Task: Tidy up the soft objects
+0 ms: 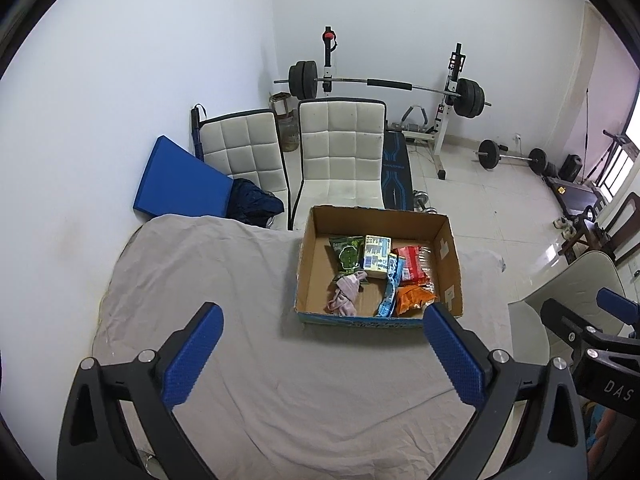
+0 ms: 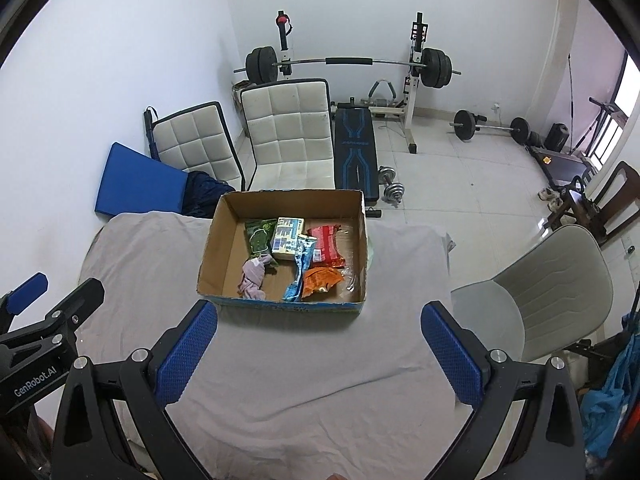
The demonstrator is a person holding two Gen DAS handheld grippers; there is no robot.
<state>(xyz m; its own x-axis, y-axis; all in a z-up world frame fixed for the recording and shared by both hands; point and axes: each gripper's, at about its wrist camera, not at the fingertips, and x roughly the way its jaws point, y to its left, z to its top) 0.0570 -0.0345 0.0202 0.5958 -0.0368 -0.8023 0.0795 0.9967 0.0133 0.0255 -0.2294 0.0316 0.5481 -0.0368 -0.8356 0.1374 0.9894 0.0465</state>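
Observation:
An open cardboard box (image 1: 308,248) (image 2: 212,248) stands at the far side of a table under a grey cloth (image 1: 200,280) (image 2: 152,256). In it lie a pink cloth (image 1: 345,293) (image 2: 252,278), a green packet (image 1: 347,254) (image 2: 259,238), a pale yellow packet (image 1: 376,255) (image 2: 287,237), a red packet (image 1: 412,264) (image 2: 326,242), a blue packet (image 1: 390,292) (image 2: 299,268) and an orange packet (image 1: 414,298) (image 2: 322,280). My left gripper (image 1: 320,354) is open and empty, held above the cloth short of the box. My right gripper (image 2: 318,354) is open and empty, likewise short of the box.
Two white padded chairs (image 1: 340,152) (image 1: 244,148) stand beyond the table, with a blue pad (image 1: 180,180) against the wall. A barbell rack (image 1: 384,84) and bench (image 2: 354,152) stand behind. A grey chair (image 2: 552,292) is at the table's right.

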